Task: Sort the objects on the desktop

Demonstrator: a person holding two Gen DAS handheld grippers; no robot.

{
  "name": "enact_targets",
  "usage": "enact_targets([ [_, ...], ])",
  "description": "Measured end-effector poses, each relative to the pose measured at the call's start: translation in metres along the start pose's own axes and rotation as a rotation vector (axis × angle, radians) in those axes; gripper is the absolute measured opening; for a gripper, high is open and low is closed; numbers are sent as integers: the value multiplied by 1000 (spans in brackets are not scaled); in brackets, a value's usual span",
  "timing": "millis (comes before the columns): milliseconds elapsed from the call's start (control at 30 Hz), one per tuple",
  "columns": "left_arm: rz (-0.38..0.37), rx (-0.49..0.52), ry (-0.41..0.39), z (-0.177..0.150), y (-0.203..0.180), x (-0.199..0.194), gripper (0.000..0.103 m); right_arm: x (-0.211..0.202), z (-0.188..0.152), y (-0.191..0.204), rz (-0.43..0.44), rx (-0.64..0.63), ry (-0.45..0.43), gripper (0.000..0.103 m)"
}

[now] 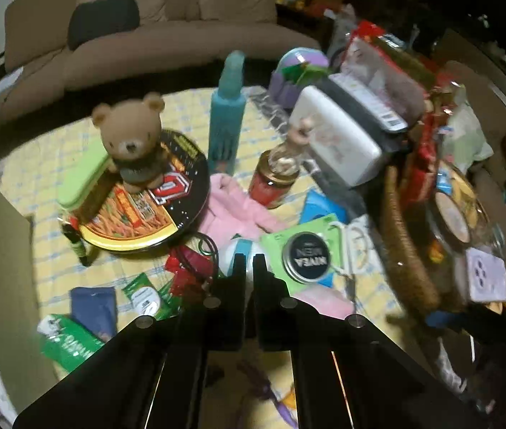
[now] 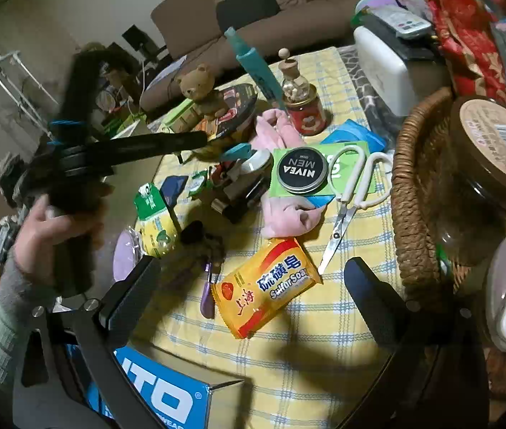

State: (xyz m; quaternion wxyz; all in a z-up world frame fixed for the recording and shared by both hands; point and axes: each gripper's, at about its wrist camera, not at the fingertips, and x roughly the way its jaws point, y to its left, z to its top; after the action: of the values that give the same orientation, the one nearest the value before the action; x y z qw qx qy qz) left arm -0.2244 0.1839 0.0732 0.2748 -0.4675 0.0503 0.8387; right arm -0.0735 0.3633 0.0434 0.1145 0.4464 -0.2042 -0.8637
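Observation:
My left gripper (image 1: 249, 261) hovers over the cluttered yellow checked cloth (image 1: 56, 164), its fingers drawn together to a thin slit. I cannot make out anything pinched in it. Just beyond its tips lie a white round item with a blue strap (image 1: 233, 248) and a Nivea tin (image 1: 306, 257). In the right wrist view, a hand (image 2: 49, 228) holds that gripper (image 2: 201, 138) at the left. My right gripper (image 2: 253, 286) stands wide open above an orange sulfur soap packet (image 2: 271, 286), not touching it. White-handled scissors (image 2: 346, 196) lie beside the tin (image 2: 303, 169).
A toy bear (image 1: 131, 139) sits on a noodle bowl (image 1: 138, 207). Behind stand a teal bottle (image 1: 226, 121) and a red jar (image 1: 274, 178), with pink cloth (image 1: 238, 211) between. A full wicker basket (image 2: 414, 196) is at the right; a cardboard box (image 2: 167, 393) is at the near edge.

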Motion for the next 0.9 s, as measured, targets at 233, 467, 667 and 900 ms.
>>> enact_targets([
  [233,18,62,32,-5,-12,2,13,-5,-1,-4,15,37,-17,103],
  [467,84,88,108,-29,-8,61,15,-5,-3,-5,1,11,0,103],
  [667,55,52,98,-28,2,74,8,2,-2,-5,-4,-19,28,103],
  [900,39,20,26,-27,6,52,3,4,-6,-2,-26,-44,40,103],
])
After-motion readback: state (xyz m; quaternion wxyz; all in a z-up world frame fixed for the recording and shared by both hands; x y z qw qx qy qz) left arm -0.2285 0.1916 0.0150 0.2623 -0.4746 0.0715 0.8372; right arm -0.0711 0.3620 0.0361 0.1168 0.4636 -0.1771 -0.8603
